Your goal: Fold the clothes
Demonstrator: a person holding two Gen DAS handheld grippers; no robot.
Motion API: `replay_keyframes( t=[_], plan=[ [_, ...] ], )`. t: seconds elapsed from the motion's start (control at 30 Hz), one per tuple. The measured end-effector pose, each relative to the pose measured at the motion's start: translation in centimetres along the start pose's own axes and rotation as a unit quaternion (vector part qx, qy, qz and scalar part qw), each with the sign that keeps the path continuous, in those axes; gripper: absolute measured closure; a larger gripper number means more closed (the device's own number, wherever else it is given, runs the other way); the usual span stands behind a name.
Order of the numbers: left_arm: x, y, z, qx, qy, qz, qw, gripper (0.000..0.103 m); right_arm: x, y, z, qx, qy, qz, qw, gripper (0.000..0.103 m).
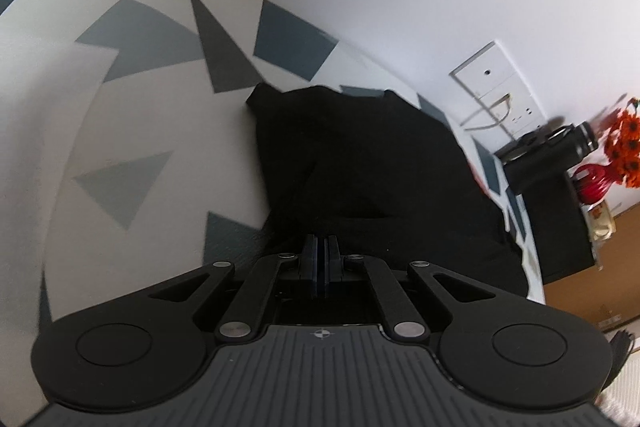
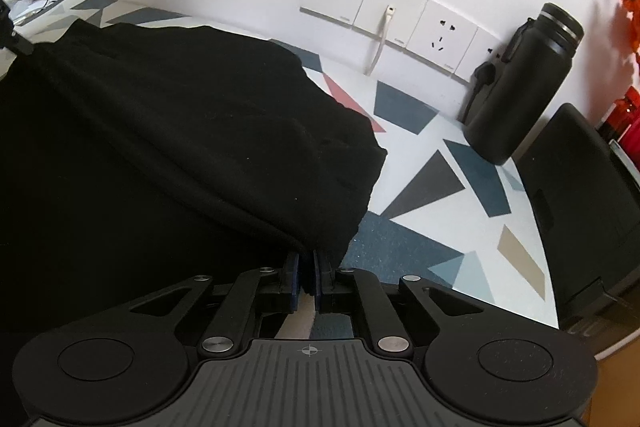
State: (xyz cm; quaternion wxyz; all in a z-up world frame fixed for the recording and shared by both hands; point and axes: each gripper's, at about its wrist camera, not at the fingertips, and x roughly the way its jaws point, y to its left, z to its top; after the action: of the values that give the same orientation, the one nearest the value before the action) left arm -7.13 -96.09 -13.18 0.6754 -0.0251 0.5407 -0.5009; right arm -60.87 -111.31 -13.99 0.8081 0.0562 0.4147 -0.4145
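Currently, left wrist view: left gripper (image 1: 321, 247) has its fingers pressed together, with the near hem of the black garment (image 1: 372, 163) at or between the tips; black on black, so I cannot tell for certain that cloth is pinched. Garment runs away from the tips toward 12 to 1 o'clock, long axis tilted slightly right, lying on the patterned tabletop (image 1: 132, 107). Bare table fills 9 to 11 o'clock. Black bottle (image 1: 548, 155) and orange flowers (image 1: 624, 143) sit at 3 o'clock, well apart from the cloth

Right wrist view: right gripper (image 2: 306, 273) pinches a corner of the black garment (image 2: 160, 131), cloth visibly caught between the blue pads. Bulk of the garment spreads from the tips toward 9 to 11 o'clock; open table at 1 to 3 o'clock. Black bottle (image 2: 520, 83) stands at 2 o'clock against the wall

Judgement: each gripper sits at one near corner, cloth extending away from both; the fold likely carries this near edge forward over the far edge
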Motion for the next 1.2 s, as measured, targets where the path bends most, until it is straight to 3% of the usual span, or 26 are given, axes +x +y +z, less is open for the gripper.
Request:
replay_keyframes(
  t=[0.07,0.13,0.2,0.33,0.47,0.57,0.6,0.63,0.7,0.77,0.8,0.83,0.87,0.93,1.1,1.2],
  plan=[
    [0.0,0.1,0.1,-0.003,0.006,-0.004,1.0,0.086,-0.2,-0.2,0.1,0.011,0.008,0.006,1.0,0.088],
    [-0.4,0.0,0.4,-0.006,0.002,-0.015,0.9999,0.06,-0.8,-0.4,0.2,0.02,0.003,0.008,1.0,0.078],
    [-1.0,-0.4,0.8,-0.002,-0.013,-0.017,0.9998,0.048,-1.6,-0.9,0.5,0.036,-0.011,0.011,0.999,0.073],
    [-0.7,-0.4,2.0,-0.012,-0.026,-0.015,0.9995,0.047,-2.4,-2.6,1.6,0.083,-0.041,0.009,0.996,0.062],
    [1.5,-1.1,2.9,0.002,-0.025,0.001,0.9997,0.047,-0.2,-5.1,3.5,0.16,-0.049,0.007,0.986,0.06],
    [3.1,-1.8,3.4,0.009,-0.023,0.008,0.9997,0.047,2.7,-6.9,4.8,0.205,-0.043,0.004,0.978,0.06],
    [3.6,-2.0,3.6,0.008,-0.022,0.012,0.9997,0.052,4.0,-7.6,5.1,0.221,-0.037,0.003,0.975,0.06],
    [3.8,-2.1,3.6,0.007,-0.021,0.016,0.9996,0.072,5.1,-8.3,5.4,0.237,-0.029,0.002,0.971,0.06],
    [4.2,-2.4,3.7,0.006,-0.019,0.021,0.9996,0.093,7.2,-9.4,5.9,0.269,-0.01,0.009,0.963,0.06],
    [4.1,-2.7,3.6,0.014,-0.019,0.017,0.9996,0.095,8.7,-9.7,6.1,0.276,0.003,0.023,0.961,0.06],
    [4.1,-2.9,3.5,0.019,-0.019,0.013,0.9996,0.096,9.4,-9.6,6.3,0.265,0.015,0.032,0.963,0.067],
    [3.9,-3.1,3.5,0.025,-0.021,0.012,0.9994,0.098,9.8,-9.5,6.5,0.246,0.027,0.031,0.968,0.09],
    [3.7,-3.3,3.4,0.031,-0.024,0.012,0.9992,0.098,10.2,-9.4,6.8,0.228,0.038,0.03,0.972,0.098],
    [2.9,-3.3,3.4,0.037,-0.041,0.015,0.9983,0.098,9.7,-10.4,6.7,0.236,0.019,0.015,0.971,0.097],
    [1.4,-2.0,3.7,0.013,-0.078,0.022,0.9966,0.099,9.0,-13.7,5.2,0.332,-0.016,-0.045,0.942,0.101],
    [1.4,-1.4,3.5,-0.001,-0.083,0.017,0.9964,0.099,8.4,-14.8,4.4,0.365,-0.021,-0.038,0.93,0.096]
  ],
)
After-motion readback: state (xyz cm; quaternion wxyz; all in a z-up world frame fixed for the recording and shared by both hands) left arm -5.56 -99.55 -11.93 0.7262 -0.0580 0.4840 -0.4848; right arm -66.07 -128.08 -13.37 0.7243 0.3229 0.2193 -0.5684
